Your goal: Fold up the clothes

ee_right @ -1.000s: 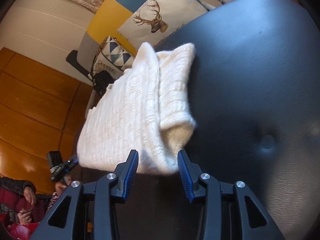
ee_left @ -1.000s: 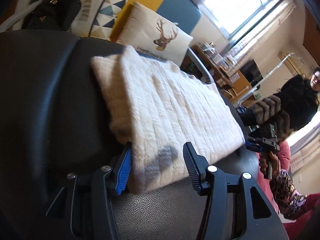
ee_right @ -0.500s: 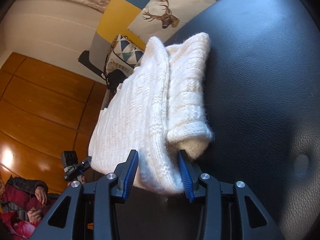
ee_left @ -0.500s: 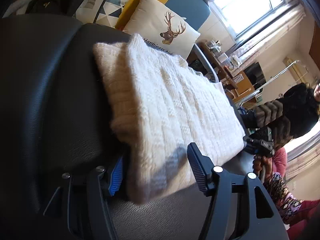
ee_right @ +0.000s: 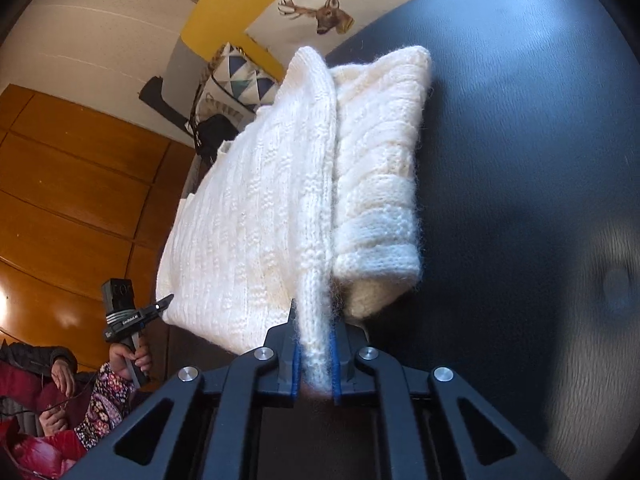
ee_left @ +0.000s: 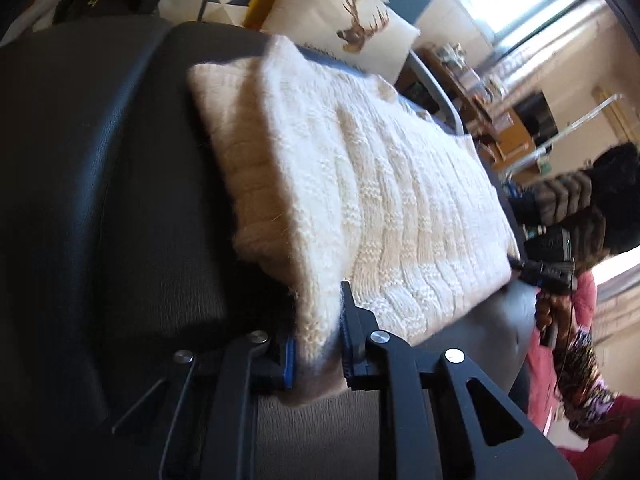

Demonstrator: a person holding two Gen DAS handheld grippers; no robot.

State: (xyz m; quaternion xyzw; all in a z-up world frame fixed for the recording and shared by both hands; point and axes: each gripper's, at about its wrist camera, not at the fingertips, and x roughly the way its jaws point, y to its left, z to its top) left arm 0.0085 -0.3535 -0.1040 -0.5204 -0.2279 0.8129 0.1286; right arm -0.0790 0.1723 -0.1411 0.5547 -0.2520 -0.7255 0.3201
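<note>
Cream knit sweater (ee_left: 360, 184) lies mid-frame on the black leather seat (ee_left: 100, 200), already folded into a narrow strip, sleeve tucked under at right in the right view. Left claw (ee_left: 318, 340) clenched on its near corner; right claw (ee_right: 314, 356) clenched on its near edge. Judging by this: side folds done, final fold-over left. Deer pillow (ee_right: 316, 8) upper frame.

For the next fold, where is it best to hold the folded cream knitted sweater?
Probably by the near edge of the cream knitted sweater, from the front: it overhangs the black leather seat there, and the left gripper and right gripper are shut on it.
</note>
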